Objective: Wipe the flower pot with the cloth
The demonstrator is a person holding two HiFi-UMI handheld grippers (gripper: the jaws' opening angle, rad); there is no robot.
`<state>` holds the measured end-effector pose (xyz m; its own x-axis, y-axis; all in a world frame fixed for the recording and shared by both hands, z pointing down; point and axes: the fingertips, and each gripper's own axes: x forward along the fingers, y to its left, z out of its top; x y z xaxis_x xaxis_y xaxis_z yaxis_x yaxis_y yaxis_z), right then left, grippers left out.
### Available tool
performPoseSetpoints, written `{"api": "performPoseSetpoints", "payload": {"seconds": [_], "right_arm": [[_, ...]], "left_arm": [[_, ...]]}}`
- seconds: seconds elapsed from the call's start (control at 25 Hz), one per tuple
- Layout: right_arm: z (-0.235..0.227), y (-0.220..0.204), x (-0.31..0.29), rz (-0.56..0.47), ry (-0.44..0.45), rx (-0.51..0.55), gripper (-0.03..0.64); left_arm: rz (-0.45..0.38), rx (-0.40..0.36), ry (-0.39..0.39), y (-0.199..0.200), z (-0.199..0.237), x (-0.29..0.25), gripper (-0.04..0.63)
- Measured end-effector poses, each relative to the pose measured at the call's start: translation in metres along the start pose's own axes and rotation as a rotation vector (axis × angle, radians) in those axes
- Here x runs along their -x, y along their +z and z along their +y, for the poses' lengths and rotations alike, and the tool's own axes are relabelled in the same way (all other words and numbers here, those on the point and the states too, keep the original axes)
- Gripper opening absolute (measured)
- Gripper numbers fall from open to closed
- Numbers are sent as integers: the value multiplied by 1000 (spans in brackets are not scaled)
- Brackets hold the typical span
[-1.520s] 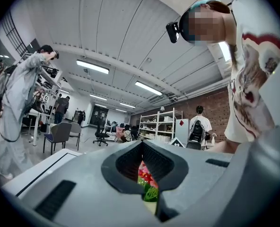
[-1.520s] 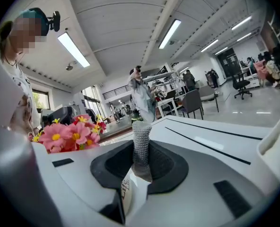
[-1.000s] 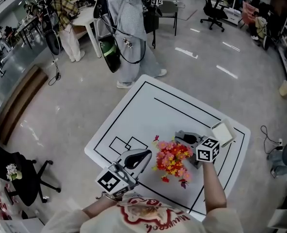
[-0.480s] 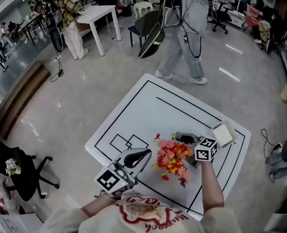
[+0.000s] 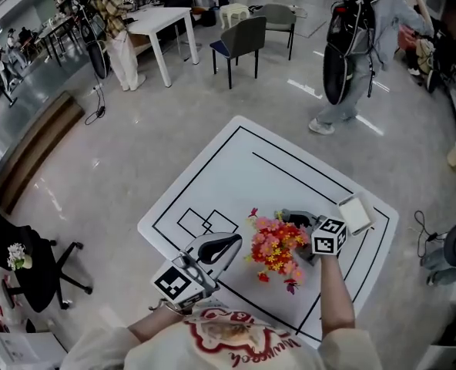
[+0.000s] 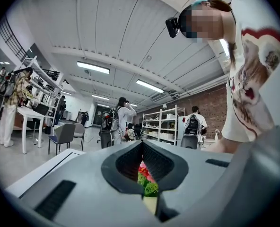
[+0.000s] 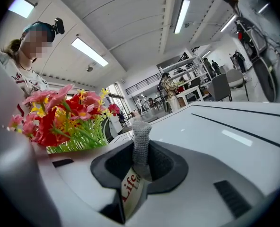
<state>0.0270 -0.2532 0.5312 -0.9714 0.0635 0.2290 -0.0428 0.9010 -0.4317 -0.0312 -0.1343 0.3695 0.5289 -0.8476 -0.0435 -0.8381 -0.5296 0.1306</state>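
Right hand-held gripper clamped on grey cloth, flower pot just beside, left hand-held gripper closed.

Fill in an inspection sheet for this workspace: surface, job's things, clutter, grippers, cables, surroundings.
Surface: white table marked with black lines, on a grey floor.
Job's things: flower pot with red and pink blooms, standing on the table; grey cloth with a printed label.
Clutter: one pale box near the table's right edge.
Grippers: left gripper shut and empty, left of the flowers; right gripper shut on the cloth, right of them.
Cables: one cable on the floor right of the table.
Surroundings: person with a backpack, chair, desks beyond.
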Motion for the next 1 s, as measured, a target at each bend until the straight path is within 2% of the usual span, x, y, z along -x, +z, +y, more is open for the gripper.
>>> {"api": "performPoseSetpoints", "payload": {"seconds": [0.36, 0.6, 1.0], "right_arm": [[3, -5, 8, 21, -31, -23, 74], [3, -7, 16, -12, -44, -20, 74], [5, -9, 25, -54, -79, -24, 74]], "left_arm": [[-14, -3, -24, 5, -5, -1, 5], [2, -1, -33, 2, -10, 0, 5], [-25, -1, -50, 2, -14, 2, 5]]}}
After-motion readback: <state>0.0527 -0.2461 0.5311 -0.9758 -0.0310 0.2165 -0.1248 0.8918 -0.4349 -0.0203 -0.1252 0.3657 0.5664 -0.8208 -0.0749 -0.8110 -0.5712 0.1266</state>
